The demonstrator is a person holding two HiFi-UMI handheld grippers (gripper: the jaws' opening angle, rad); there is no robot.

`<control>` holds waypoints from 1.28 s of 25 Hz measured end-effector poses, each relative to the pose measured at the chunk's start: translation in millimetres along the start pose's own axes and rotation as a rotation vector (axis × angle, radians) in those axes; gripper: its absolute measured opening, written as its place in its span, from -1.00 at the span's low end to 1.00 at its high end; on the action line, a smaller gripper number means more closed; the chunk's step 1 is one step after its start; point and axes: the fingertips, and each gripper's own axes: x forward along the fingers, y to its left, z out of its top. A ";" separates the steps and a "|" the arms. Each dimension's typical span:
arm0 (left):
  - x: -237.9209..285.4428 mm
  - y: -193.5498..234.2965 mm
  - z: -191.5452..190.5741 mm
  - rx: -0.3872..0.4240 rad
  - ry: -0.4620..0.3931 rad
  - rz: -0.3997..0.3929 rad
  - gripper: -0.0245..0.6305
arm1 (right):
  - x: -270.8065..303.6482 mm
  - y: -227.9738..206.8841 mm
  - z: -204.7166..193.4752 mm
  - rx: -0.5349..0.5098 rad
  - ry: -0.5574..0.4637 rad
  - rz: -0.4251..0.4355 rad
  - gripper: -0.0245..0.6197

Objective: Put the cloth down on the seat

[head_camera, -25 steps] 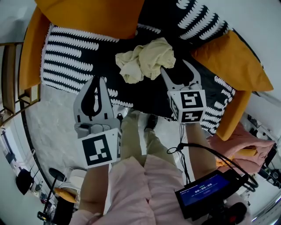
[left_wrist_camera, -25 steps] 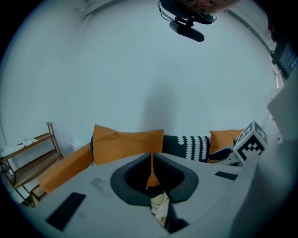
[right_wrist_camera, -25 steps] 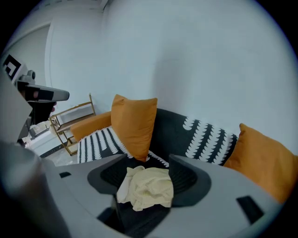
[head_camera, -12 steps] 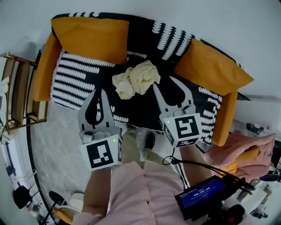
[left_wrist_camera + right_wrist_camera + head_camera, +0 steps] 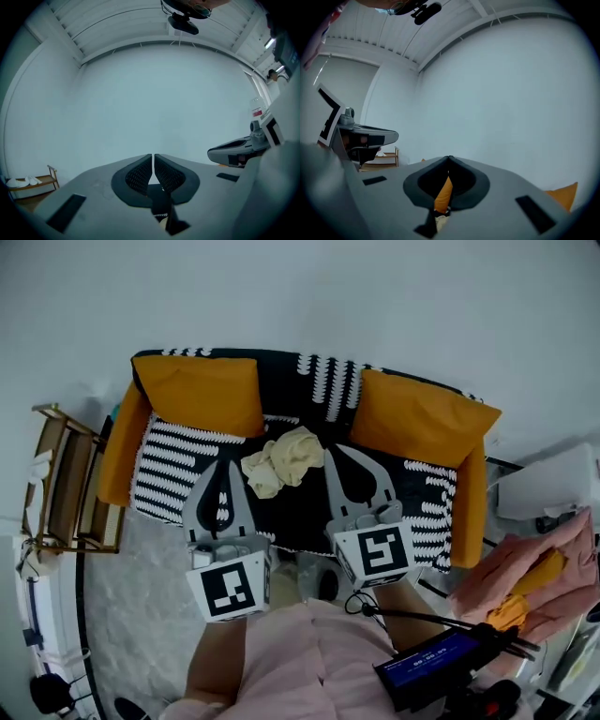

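Observation:
A crumpled pale yellow cloth (image 5: 283, 460) lies on the black-and-white patterned sofa seat (image 5: 178, 460), free of both grippers. My left gripper (image 5: 225, 467) is held in front of the seat, just left of the cloth, with its jaws together and nothing between them. My right gripper (image 5: 336, 448) sits just right of the cloth, also shut and empty. The left gripper view shows the left gripper's (image 5: 153, 157) tips meeting against a bare white wall. In the right gripper view the right gripper's (image 5: 449, 160) tips touch, and an orange cushion (image 5: 444, 193) shows through the gap behind them.
Two orange cushions (image 5: 199, 395) (image 5: 422, 418) lean on the sofa back, between orange arms (image 5: 122, 457). A wooden rack (image 5: 64, 486) stands left of the sofa. A pink fabric pile (image 5: 525, 568) lies at the right. A device with a lit screen (image 5: 436, 660) hangs at my waist.
Both grippers have drawn back from the sofa, which now looks smaller. The right jaws, apart beside the cloth a second ago, have come together. The cloth stays on the seat.

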 end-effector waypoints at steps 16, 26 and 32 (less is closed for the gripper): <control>-10.2 -33.7 57.7 0.002 -0.098 -0.001 -0.85 | -27.8 -3.2 55.9 -0.084 -0.136 0.043 -0.92; -13.2 -34.2 59.6 0.008 -0.103 0.003 -0.85 | -28.1 -2.7 59.5 -0.077 -0.159 0.047 -0.92; -14.8 -34.6 59.1 0.014 -0.101 0.005 -0.85 | -28.1 -1.3 57.6 -0.068 -0.158 0.054 -0.92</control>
